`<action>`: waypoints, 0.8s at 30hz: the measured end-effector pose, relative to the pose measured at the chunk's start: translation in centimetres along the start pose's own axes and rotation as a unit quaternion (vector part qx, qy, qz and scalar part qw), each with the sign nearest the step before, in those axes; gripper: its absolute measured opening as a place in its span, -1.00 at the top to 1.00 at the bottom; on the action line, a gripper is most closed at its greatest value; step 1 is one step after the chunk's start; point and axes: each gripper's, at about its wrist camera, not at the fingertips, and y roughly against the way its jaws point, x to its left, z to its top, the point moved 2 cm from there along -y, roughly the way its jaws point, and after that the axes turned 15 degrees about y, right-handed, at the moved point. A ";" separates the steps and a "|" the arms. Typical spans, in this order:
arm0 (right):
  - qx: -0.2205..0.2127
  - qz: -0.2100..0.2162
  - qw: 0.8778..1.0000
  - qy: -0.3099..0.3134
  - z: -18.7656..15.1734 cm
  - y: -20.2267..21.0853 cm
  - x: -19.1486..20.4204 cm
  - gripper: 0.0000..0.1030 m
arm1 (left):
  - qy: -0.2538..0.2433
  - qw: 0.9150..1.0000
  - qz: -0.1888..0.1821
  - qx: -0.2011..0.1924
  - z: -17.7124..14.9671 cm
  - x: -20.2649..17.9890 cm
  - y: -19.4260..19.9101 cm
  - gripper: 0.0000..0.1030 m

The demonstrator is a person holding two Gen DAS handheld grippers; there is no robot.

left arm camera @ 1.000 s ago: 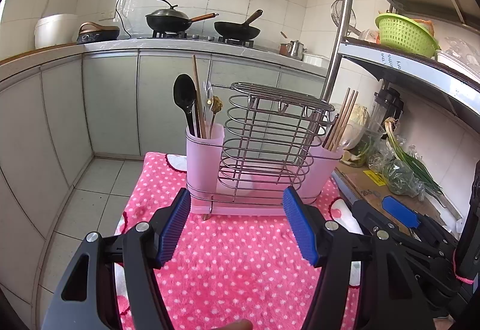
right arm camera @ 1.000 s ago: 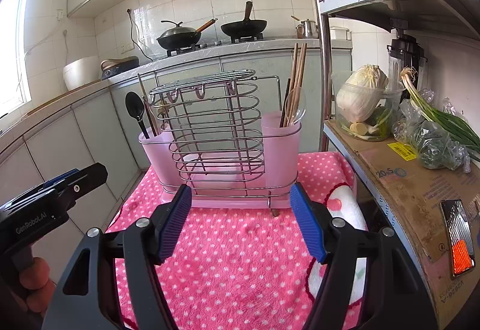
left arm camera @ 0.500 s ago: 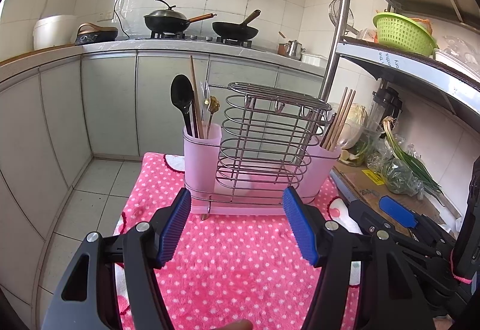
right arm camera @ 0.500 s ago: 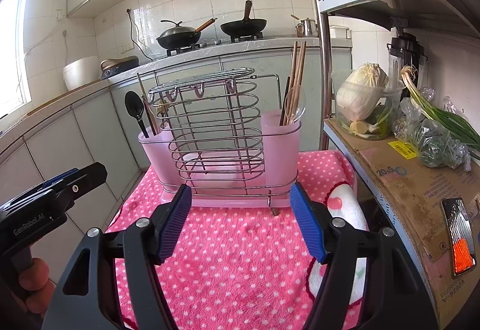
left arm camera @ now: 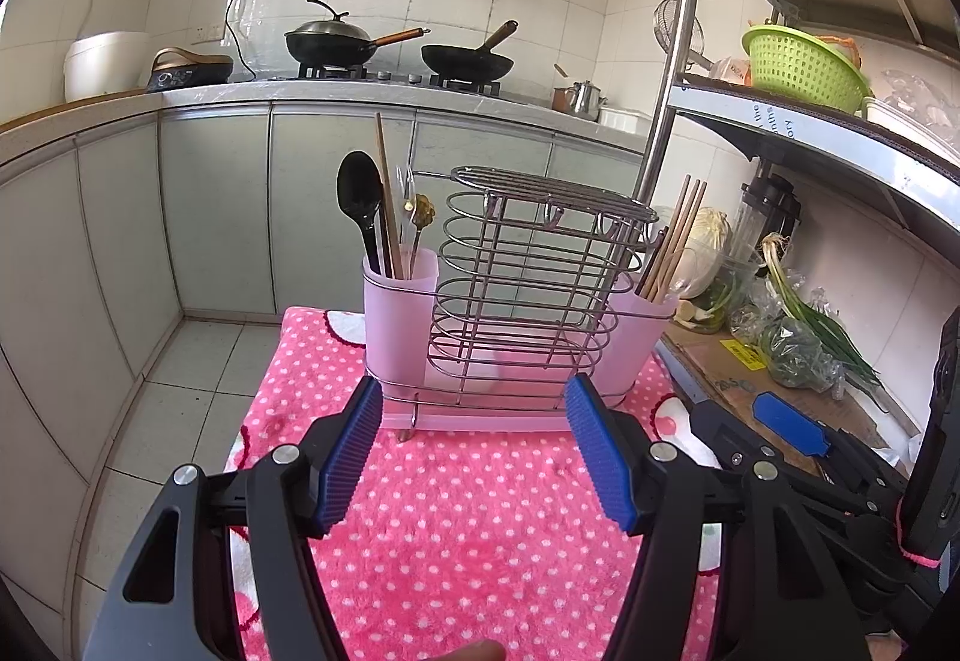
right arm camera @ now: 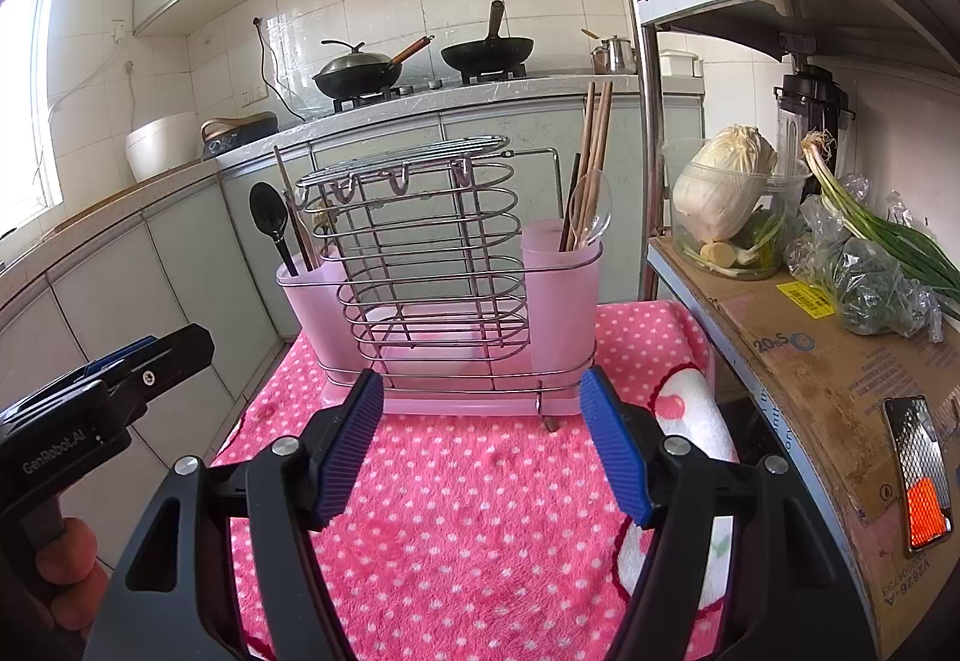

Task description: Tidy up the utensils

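Observation:
A wire utensil rack [left arm camera: 528,295] [right arm camera: 420,265] with two pink cups stands on a pink dotted cloth [left arm camera: 468,517] [right arm camera: 468,505]. Its left cup [left arm camera: 399,319] [right arm camera: 312,301] holds a black spoon [left arm camera: 360,199] [right arm camera: 270,217], a chopstick and small metal utensils. In the right cup [left arm camera: 636,337] [right arm camera: 561,295] stand wooden chopsticks [left arm camera: 675,235] [right arm camera: 597,144] and a clear spoon [right arm camera: 594,208]. My left gripper [left arm camera: 474,451] is open and empty just short of the rack. My right gripper [right arm camera: 483,442] is likewise open with nothing between its fingers. Each gripper shows at the edge of the other's view.
A metal shelf post [left arm camera: 669,78] [right arm camera: 645,120] rises right of the rack. On the shelf board lie cabbage in a tub [right arm camera: 726,193], bagged greens [right arm camera: 870,277] and a phone [right arm camera: 918,472]. A green basket [left arm camera: 801,66] sits above. Cabinets and a stove with pans [left arm camera: 327,42] stand behind.

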 end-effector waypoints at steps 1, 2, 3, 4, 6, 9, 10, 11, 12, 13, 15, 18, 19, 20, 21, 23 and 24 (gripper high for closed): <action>0.000 0.000 1.000 0.000 0.0 0.0 0.0 -0.33 | -0.001 1.000 -0.001 0.000 0.0 0.1 0.0 -0.23; 0.000 0.000 1.000 0.000 0.0 0.0 0.0 -0.33 | -0.001 1.000 -0.002 0.000 0.0 0.0 0.0 -0.23; 0.000 0.000 1.000 0.000 -0.1 -0.1 0.0 -0.33 | -0.002 1.000 -0.002 0.001 0.0 0.0 0.0 -0.22; 0.001 0.000 1.000 0.001 -0.1 -0.1 0.1 -0.33 | -0.002 1.000 -0.002 0.000 0.0 0.0 0.0 -0.23; 0.000 0.000 1.000 0.000 -0.1 -0.1 0.0 -0.33 | -0.003 1.000 -0.003 0.001 0.0 0.1 0.0 -0.23; 0.001 0.000 1.000 0.000 -0.1 -0.1 0.0 -0.33 | -0.003 1.000 -0.003 0.001 0.0 0.2 0.0 -0.23; 0.001 0.000 1.000 0.000 -0.1 -0.1 0.1 -0.33 | -0.003 1.000 -0.004 0.002 0.0 0.2 0.0 -0.23; 0.001 0.000 1.000 0.000 -0.1 -0.1 0.1 -0.33 | -0.003 1.000 -0.004 0.002 0.0 0.1 0.0 -0.23; 0.001 0.000 1.000 0.000 0.0 0.0 0.0 -0.33 | -0.003 1.000 -0.004 0.001 0.0 0.2 0.0 -0.23; 0.000 0.000 1.000 0.000 -0.1 -0.1 0.1 -0.33 | -0.003 1.000 -0.004 0.001 0.0 0.2 0.0 -0.23; 0.000 0.000 1.000 0.001 0.0 0.0 0.0 -0.33 | -0.003 1.000 -0.003 0.001 0.0 0.2 0.0 -0.23; 0.001 0.001 1.000 0.000 -0.1 -0.1 0.1 -0.33 | -0.003 1.000 -0.004 0.002 0.0 0.2 0.0 -0.23; 0.001 0.001 1.000 0.001 -0.1 -0.1 0.1 -0.33 | -0.003 1.000 -0.004 0.002 0.0 0.2 0.0 -0.23; 0.001 0.001 1.000 0.001 -0.1 -0.1 0.1 -0.33 | -0.003 1.000 -0.004 0.002 0.0 0.2 0.0 -0.23; 0.001 0.000 1.000 0.001 -0.1 -0.1 0.1 -0.33 | -0.004 1.000 -0.005 0.002 0.0 0.2 0.0 -0.23; 0.001 0.001 1.000 0.000 -0.1 -0.1 0.1 -0.33 | -0.004 1.000 -0.005 0.002 0.0 0.2 0.0 -0.23; 0.001 0.000 1.000 0.000 -0.1 -0.1 0.1 -0.33 | -0.004 1.000 -0.005 0.002 0.0 0.2 0.0 -0.23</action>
